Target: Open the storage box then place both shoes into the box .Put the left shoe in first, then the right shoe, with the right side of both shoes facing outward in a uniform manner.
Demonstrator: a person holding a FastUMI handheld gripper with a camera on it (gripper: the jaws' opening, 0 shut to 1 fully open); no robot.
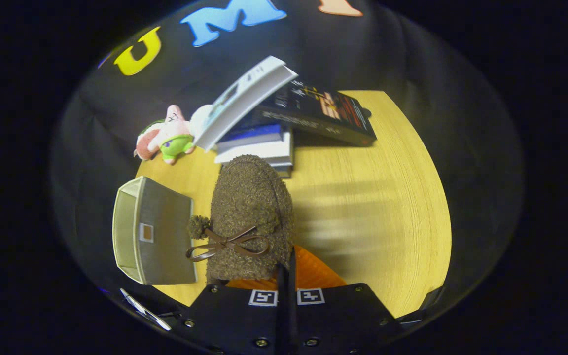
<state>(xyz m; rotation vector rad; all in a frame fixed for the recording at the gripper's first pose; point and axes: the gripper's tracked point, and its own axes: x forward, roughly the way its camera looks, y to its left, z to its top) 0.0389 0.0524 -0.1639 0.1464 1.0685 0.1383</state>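
Note:
A brown fuzzy shoe (250, 217) with a brown bow and a pompom hangs toe-away just ahead of my fingers, above the wooden table (377, 217). Its orange lining (313, 273) shows at the heel end. My gripper (287, 281) is shut on the rim of the shoe's opening, with the fingers almost touching. Left of the shoe stands the storage box (158, 236), which has a grey face with a small label and a beige side. I cannot tell whether the box is open, or whether this is the left or the right shoe.
Beyond the shoe lies a stack of books (264, 145) with a white booklet (244, 101) leaning on it and a black box (321, 116) beside it. A pink and green plush toy (168, 135) sits at the table's far left. Bare tabletop spreads to the right.

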